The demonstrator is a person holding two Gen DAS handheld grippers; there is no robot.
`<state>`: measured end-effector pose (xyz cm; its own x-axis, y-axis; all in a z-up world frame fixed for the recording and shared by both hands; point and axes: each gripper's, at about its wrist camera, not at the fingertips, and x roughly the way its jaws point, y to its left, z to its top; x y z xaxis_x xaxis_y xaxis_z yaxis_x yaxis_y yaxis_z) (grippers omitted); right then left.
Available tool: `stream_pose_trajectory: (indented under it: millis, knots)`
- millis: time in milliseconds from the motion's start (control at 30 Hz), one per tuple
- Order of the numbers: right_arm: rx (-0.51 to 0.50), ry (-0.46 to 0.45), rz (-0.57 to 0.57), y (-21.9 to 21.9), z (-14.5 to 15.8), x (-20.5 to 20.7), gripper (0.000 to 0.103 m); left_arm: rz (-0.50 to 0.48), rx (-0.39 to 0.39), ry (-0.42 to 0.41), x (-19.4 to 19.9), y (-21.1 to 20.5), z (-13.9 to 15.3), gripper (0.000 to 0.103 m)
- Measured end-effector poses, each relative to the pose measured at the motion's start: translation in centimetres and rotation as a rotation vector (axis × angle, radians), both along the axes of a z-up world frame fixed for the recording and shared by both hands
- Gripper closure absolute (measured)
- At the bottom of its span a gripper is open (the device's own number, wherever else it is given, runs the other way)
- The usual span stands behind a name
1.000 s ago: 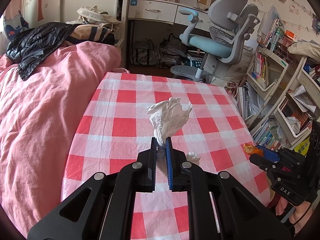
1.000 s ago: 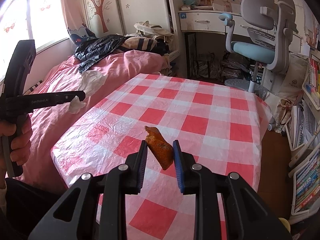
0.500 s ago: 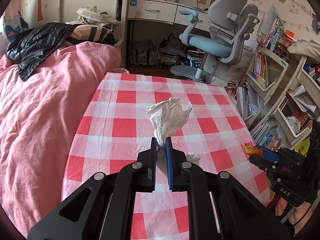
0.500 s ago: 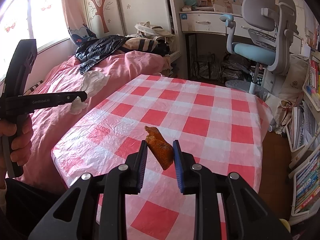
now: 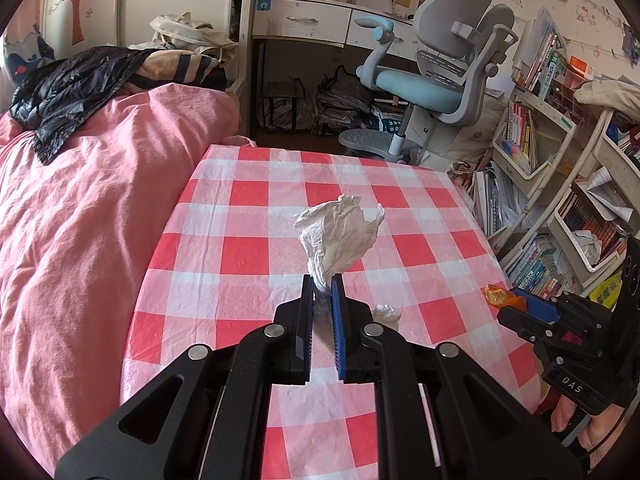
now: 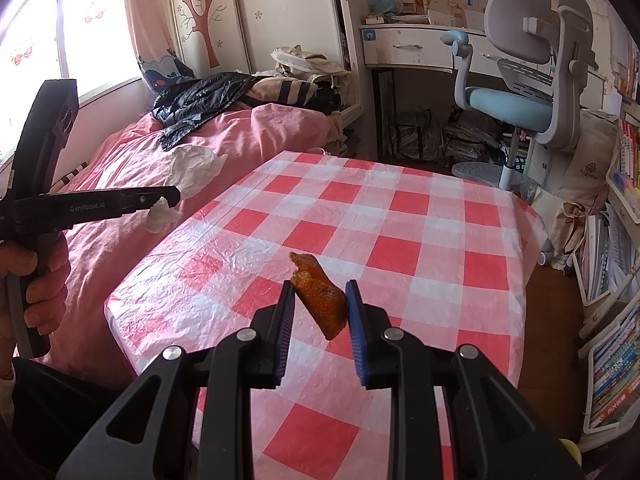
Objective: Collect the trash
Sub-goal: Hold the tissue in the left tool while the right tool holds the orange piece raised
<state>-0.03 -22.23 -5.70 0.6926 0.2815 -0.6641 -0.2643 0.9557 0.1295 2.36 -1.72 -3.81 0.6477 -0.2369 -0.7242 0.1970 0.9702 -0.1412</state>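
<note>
My left gripper (image 5: 321, 285) is shut on a crumpled white tissue (image 5: 340, 236), which sticks up above the checked table (image 5: 248, 248). The right wrist view shows that same gripper (image 6: 172, 196) from the side, with the tissue (image 6: 196, 170) held over the table's left edge. My right gripper (image 6: 320, 294) is shut on an orange peel (image 6: 320, 300), lifted above the table (image 6: 440, 240). In the left wrist view the right gripper (image 5: 508, 302) shows at the right edge with the peel (image 5: 498, 295) at its tip. No bin is in view.
A pink bed (image 5: 80, 220) with a dark jacket (image 5: 68, 88) runs along the table's left side. A grey and blue desk chair (image 5: 444, 80) and a desk (image 5: 304, 20) stand beyond it. Bookshelves (image 5: 560, 200) line the right. A person's hand (image 6: 40, 276) holds the left gripper's handle.
</note>
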Motion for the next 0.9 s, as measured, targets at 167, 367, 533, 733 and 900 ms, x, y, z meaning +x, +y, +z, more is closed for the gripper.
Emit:
stream_pose_trajectory:
  millis: [167,367,533,733,900]
  knots:
    - [0.0,0.0,0.0,0.08,-0.01,0.06,0.077,0.001,0.0,0.0,-0.02,-0.05,0.01,0.094]
    - [-0.002,0.0,0.001,0.12,0.01,0.04,0.077,0.001,0.0,0.0,-0.03,-0.12,0.01,0.094]
    - [-0.005,-0.001,0.006,0.57,0.2,0.18,0.077,0.001,0.001,0.0,-0.01,-0.14,0.0,0.094]
    - [-0.005,0.0,0.005,0.64,0.2,0.23,0.077,0.001,0.001,0.0,-0.01,-0.19,0.02,0.094]
    - [-0.006,0.0,0.007,0.73,0.18,0.24,0.077,0.002,0.001,0.0,0.0,-0.2,0.02,0.094]
